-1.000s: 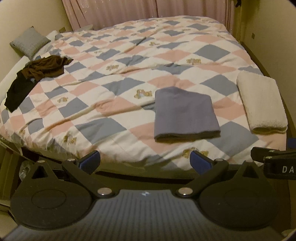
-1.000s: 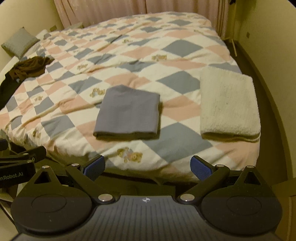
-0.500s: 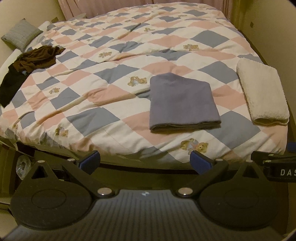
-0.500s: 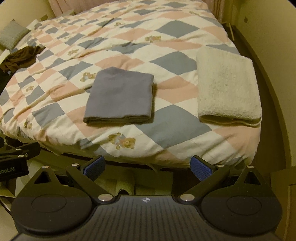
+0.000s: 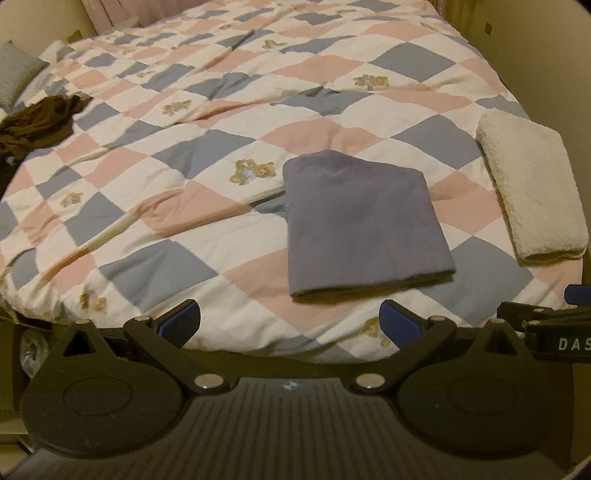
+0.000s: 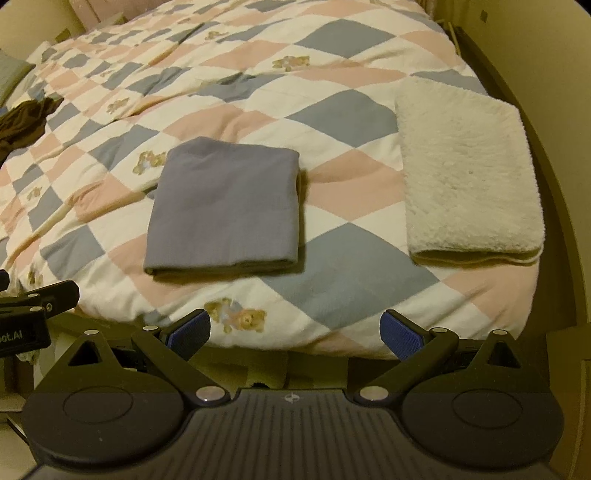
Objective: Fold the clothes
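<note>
A folded grey-blue garment (image 5: 364, 218) lies flat near the front edge of the bed; it also shows in the right wrist view (image 6: 227, 206). A folded cream fleece item (image 5: 532, 184) lies to its right, seen too in the right wrist view (image 6: 467, 170). A crumpled dark brown garment (image 5: 38, 120) lies unfolded at the far left of the bed (image 6: 26, 120). My left gripper (image 5: 290, 323) is open and empty at the bed's front edge. My right gripper (image 6: 295, 332) is open and empty, just in front of the bed edge.
The bed carries a quilt (image 5: 221, 110) of pink, blue and white diamonds. A grey pillow (image 5: 14, 72) sits at the far left. A wall runs close along the bed's right side (image 6: 554, 74). Pink curtains (image 5: 122, 14) hang behind the bed.
Both grippers have moved forward and tipped down toward the bed's front edge, so the folded garments look larger and nearer. The jaws stay open. No clothes have moved.
</note>
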The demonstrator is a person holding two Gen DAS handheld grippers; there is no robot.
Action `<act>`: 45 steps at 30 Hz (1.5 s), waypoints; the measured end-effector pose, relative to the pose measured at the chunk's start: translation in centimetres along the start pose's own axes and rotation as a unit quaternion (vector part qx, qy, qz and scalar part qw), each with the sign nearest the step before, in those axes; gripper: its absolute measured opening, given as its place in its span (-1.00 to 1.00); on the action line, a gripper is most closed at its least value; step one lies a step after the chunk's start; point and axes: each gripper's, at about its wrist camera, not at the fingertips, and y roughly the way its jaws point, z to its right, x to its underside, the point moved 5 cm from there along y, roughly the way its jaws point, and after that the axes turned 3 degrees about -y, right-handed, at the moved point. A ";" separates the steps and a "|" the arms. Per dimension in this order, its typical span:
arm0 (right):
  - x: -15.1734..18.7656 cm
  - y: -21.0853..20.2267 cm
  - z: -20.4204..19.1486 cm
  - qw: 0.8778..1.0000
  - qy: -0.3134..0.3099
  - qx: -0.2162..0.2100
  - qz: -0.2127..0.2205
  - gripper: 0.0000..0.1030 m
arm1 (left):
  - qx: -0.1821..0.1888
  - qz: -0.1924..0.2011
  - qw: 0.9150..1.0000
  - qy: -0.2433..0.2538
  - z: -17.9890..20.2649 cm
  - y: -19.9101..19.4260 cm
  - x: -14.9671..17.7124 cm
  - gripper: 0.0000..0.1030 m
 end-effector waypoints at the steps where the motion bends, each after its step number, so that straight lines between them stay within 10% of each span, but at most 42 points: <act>1: -0.3 0.5 0.1 1.000 0.002 -0.003 -0.001 0.96 | 0.009 -0.005 1.000 0.001 -0.1 0.7 -0.3 0.98; 9: -2.3 4.7 2.0 0.996 0.050 -0.068 -0.007 0.96 | 0.135 -0.037 0.988 -0.058 -3.0 7.4 -3.0 0.98; 17: -5.7 11.8 4.7 0.973 0.145 -0.178 0.008 0.69 | 0.266 -0.082 0.944 -0.176 -6.6 16.5 -5.9 0.97; 34: -9.4 22.6 3.6 0.955 0.150 -0.253 -0.035 0.48 | 0.400 -0.126 0.883 -0.210 -6.4 26.7 -7.0 0.92; 45: -9.8 23.7 4.5 0.940 0.166 -0.296 -0.042 0.05 | 0.417 -0.144 0.875 -0.200 -5.5 28.5 -7.2 0.57</act>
